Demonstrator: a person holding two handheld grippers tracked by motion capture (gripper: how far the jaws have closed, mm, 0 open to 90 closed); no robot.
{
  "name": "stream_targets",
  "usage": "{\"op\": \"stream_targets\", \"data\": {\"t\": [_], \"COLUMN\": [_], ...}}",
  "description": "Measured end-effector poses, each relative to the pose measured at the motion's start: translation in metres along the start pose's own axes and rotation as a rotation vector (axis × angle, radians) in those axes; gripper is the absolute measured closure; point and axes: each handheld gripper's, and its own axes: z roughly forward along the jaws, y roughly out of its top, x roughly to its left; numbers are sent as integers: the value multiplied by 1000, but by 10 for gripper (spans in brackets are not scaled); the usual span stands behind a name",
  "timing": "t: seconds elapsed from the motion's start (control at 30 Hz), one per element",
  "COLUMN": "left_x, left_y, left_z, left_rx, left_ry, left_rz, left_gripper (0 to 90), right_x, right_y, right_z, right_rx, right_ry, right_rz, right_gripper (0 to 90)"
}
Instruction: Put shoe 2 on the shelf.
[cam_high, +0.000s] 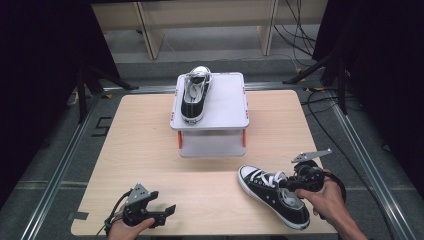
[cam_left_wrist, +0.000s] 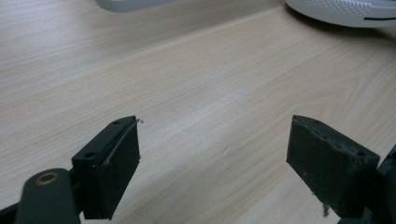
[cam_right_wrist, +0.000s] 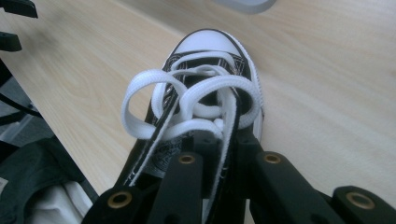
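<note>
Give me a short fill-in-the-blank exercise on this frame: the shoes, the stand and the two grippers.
1. The right gripper is shut on the near sneaker at its ____.
2. The other sneaker lies on the white ____.
3. The left gripper has its jaws ____, with nothing between them.
4. The table top is made of ____.

Missing words: tongue; stand; open; wood

The desk (cam_high: 150, 150) is pale wood-grain laminate, smooth with a soft sheen. On it, the near sneaker (cam_high: 272, 195) has matt black canvas, a glossy white rubber toe cap and flat woven cotton laces (cam_right_wrist: 196, 98). The right tool (cam_high: 292, 184) looks like matt black plastic with brass-coloured rivets; the left tool (cam_high: 167, 212) carries dull, slightly rough black pads. Beyond the sneaker, the stand (cam_high: 225, 107) looks smooth white plastic.
</note>
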Motion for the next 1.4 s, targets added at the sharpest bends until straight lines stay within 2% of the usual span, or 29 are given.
{"op": "stream_targets", "data": {"t": [0.03, 0.07, 0.1, 0.13, 0.17, 0.2, 0.23, 0.3, 0.33, 0.37, 0.43, 0.47, 0.5, 0.57, 0.63, 0.67, 0.7, 0.73, 0.77, 0.8, 0.97, 1.0, 1.03, 1.07, 1.13, 1.2, 1.27, 1.3, 1.4], "left_x": [0, 2, 3, 4, 4, 5, 6, 8, 9, 10, 13, 13, 14, 15, 15, 16, 16, 15, 15, 15, 17, 17, 17, 17, 16, 17, 17, 17, 16], "left_y": [0, 0, -1, -1, -2, -2, -3, -6, -7, -7, -8, -8, -9, -9, -10, -10, -10, -9, -9, -9, -9, -9, -10, -10, -10, -10, -10, -10, -9], "left_z": [-1, -1, -1, -3, -3, -4, -4, -5, -6, -7, -9, -10, -11, -12, -12, -12, -13, -12, -13, -13, -14, -14, -14, -15, -14, -15, -15, -15, -15], "left_rx": [-6, 5, -7, 4, -6, -4, -5, -9, -1, -5, -5, -16, -3, -6, -17, -8, -5, -17, -10, -9, -12, -18, -20, -20, -27, -16, -16, -16, -24], "left_ry": [-2, 5, 2, 7, 3, 11, 5, 1, 12, 7, 21, 13, 24, 25, 22, 32, 33, 25, 35, 37, 35, 38, 37, 36, 31, 44, 43, 42, 38], "left_rz": [-12, 2, -8, -5, -20, -20, -19, -34, -37, -44, -45, -54, -44, -47, -53, -43, -38, -50, -41, -39, -47, -52, -50, -54, -59, -43, -45, -43, -40], "left_gripper": [166, 166, 165, 166, 166, 166, 166, 166, 166, 166, 166, 166, 166, 166, 166, 166, 166, 166, 166, 166, 166, 166, 166, 166, 166, 166, 166, 166, 166], "right_x": [1, 1, 1, 1, 1, 3, 3, 5, 7, 8, 11, 12, 16, 21, 27, 30, 30, 33, 35, 36, 43, 43, 44, 43, 44, 41, 38, 38, 32], "right_y": [2, 5, 8, 11, 13, 16, 20, 27, 31, 35, 44, 48, 53, 61, 69, 72, 77, 81, 85, 90, 115, 121, 126, 132, 142, 155, 166, 171, 184], "right_z": [-3, -6, -8, -13, -14, -17, -21, -27, -32, -34, -42, -44, -47, -53, -60, -63, -65, -67, -70, -71, -78, -79, -81, -81, -83, -83, -79, -76, -64], "right_rx": [-2, 13, -2, 2, -14, -19, -18, -52, -39, -54, -67, -78, -86, -95, -90, -97, -105, -111, -110, -120, -138, -155, -160, -177, -180, -199, -206, -198, -187], "right_ry": [1, 24, 7, -4, 18, 4, -10, -13, -9, 3, -15, -4, -2, -19, -13, -20, -17, -22, -23, -19, -21, -30, -29, -37, -41, -62, -87, -90, -119], "right_rz": [4, 4, 0, -8, -2, -1, -24, -35, -36, -38, -61, -74, -63, -88, -96, -91, -121, -129, -137, -154, -138, -168, -157, -176, -149, -150, -150, -124, -97], "right_gripper": [853, 853, 854, 854, 854, 854, 854, 854, 853, 854, 853, 854, 854, 854, 854, 854, 854, 854, 854, 854, 854, 854, 854, 854, 854, 854, 854, 854, 854]}}
